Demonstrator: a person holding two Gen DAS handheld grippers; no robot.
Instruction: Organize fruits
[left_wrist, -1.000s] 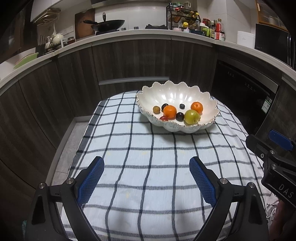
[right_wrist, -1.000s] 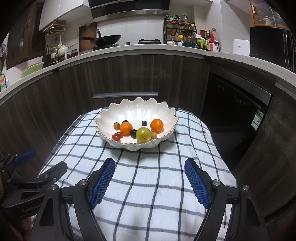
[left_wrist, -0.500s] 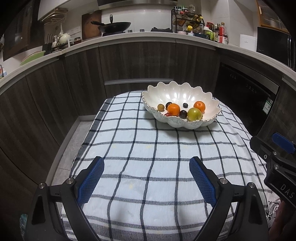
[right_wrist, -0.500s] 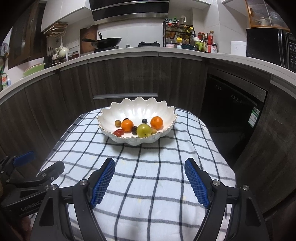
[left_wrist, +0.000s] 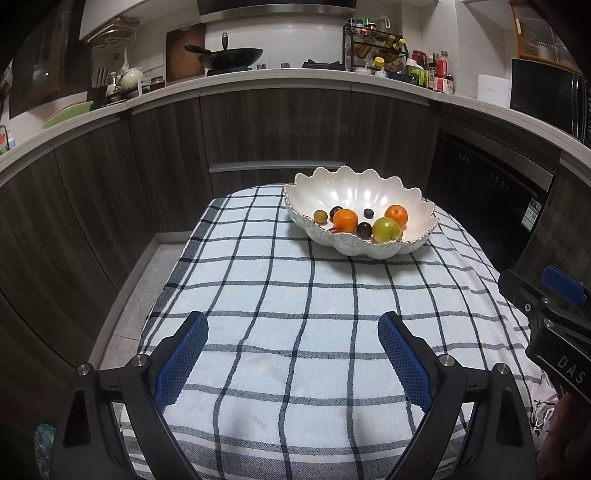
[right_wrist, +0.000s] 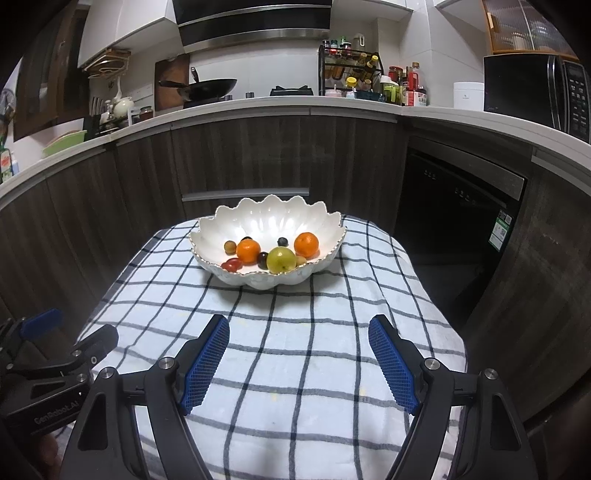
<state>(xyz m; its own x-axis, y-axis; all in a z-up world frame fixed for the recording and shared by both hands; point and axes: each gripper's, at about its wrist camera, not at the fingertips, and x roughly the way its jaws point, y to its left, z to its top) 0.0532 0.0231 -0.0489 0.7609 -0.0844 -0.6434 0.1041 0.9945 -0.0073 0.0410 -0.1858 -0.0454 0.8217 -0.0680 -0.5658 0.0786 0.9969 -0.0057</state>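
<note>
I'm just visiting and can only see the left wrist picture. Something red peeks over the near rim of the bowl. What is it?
Observer: The right wrist view shows small red fruits, apparently two, lying just inside the bowl, left of the nearer orange.
Operator: Is anything hiding by the green fruit?
Observer: Yes, a small pale fruit sits against its right side.
Operator: And the black thing at my right edge?
Observer: That is the right gripper. Its own view shows its jaws open, with only the checked cloth between them.
</note>
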